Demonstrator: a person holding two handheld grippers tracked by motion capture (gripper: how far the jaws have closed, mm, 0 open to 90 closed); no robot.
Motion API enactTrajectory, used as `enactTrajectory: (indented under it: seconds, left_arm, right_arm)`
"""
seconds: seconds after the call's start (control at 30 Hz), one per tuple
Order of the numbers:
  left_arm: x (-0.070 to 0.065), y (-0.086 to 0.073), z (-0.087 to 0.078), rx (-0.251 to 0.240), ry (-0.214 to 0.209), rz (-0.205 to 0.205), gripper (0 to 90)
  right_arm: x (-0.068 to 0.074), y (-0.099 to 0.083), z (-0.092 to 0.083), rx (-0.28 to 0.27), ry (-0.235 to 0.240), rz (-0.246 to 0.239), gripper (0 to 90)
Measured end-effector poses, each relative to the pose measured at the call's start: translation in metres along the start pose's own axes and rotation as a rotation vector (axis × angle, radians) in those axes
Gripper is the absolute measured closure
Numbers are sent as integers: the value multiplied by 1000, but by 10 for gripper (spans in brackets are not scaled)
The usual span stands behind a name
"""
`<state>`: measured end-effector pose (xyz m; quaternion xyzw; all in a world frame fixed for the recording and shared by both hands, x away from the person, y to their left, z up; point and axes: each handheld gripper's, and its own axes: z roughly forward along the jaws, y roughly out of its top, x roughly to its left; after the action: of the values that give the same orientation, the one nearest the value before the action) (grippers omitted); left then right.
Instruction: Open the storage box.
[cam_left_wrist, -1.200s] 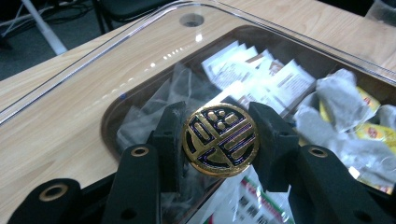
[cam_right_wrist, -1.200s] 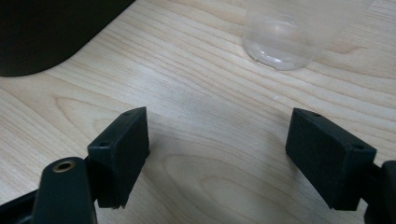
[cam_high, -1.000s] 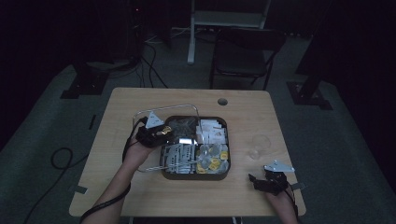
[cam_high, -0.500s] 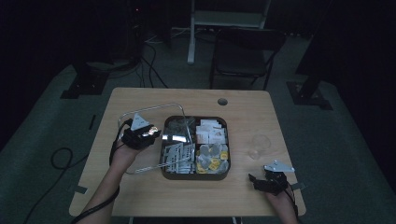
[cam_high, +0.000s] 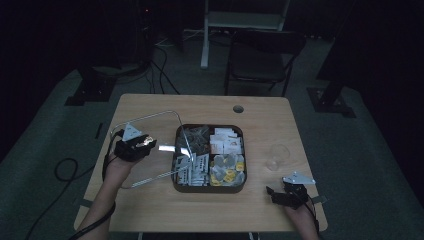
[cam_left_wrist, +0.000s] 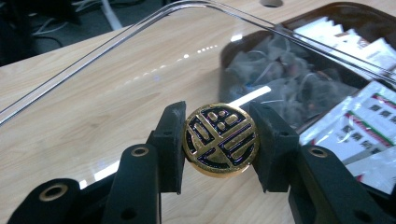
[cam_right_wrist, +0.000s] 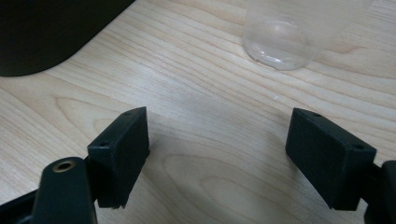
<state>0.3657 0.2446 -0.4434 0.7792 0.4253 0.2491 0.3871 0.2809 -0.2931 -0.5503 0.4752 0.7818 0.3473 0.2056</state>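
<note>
Left gripper (cam_left_wrist: 219, 140) pinches the round gold knob (cam_left_wrist: 220, 139) of a clear lid (cam_left_wrist: 140, 79), one pad on each side of it. The lid hangs tilted over the table (cam_high: 150, 210), and beyond the jaws its far edge still overlaps the black tray (cam_high: 208, 188). Nothing blocks the jaws. Seen through the lid, the tray holds grey mesh bags (cam_left_wrist: 275, 79); right of the jaws lie white packets (cam_left_wrist: 345, 135) with red and green print, too blurred to read. From the high view the tray has four compartments, and one holds yellow-and-white pieces (cam_high: 227, 170) too dim to identify. Right gripper (cam_right_wrist: 217, 154) rests on the table, jaws spread wide with nothing between. Ahead of them stands a clear cup (cam_right_wrist: 285, 37), cut off at the top.
</note>
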Motion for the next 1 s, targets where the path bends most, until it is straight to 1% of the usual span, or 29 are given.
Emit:
enactTrajectory:
  seconds: [0.03, 0.13, 0.17, 0.33, 0.37, 0.4, 0.47, 0.53, 0.57, 0.6, 0.7, 0.8, 0.93, 1.0]
  left_arm:
    - [2, -1, -2, 0, 9, -1, 599]
    - [9, -6, -5, -5, 27, -21, 600]
    - [9, -6, -5, -5, 27, -21, 599]
    - [20, -13, -10, 1, 53, -43, 599]
    - [20, -13, -10, 1, 53, -43, 600]
    - [25, -16, -13, -6, 62, -55, 600]
    - [30, -19, -15, -8, 68, -66, 600]
    - [33, -21, -17, -9, 84, -74, 600]
    - [33, -21, -17, -9, 84, -74, 600]
    - [37, -24, -18, -13, 100, -80, 600]
    - [42, -28, -16, -15, 112, -101, 599]
    - [43, -31, -13, -11, 138, -104, 599]
    - [46, -36, -7, -11, 142, -128, 599]
    - [48, -40, -3, -10, 151, -137, 599]
  right_arm:
    - [0, 0, 0, 0, 0, 0, 210]
    - [0, 0, 0, 0, 0, 0, 210]
    - [0, 0, 0, 0, 0, 0, 210]
    - [0, 0, 0, 0, 0, -1, 210]
    - [0, 0, 0, 0, 0, -1, 210]
    - [0, 0, 0, 0, 0, -1, 210]
    - [0, 0, 0, 0, 0, 0, 210]
    - [0, 0, 0, 0, 0, 0, 210]
    - [0, 0, 0, 0, 0, 0, 210]
    - [0, 0, 0, 0, 0, 0, 210]
    - [0, 0, 0, 0, 0, 0, 210]
    - [0, 0, 0, 0, 0, 0, 210]
    - [0, 0, 0, 0, -2, 2, 210]
    - [0, 0, 0, 0, -2, 2, 210]
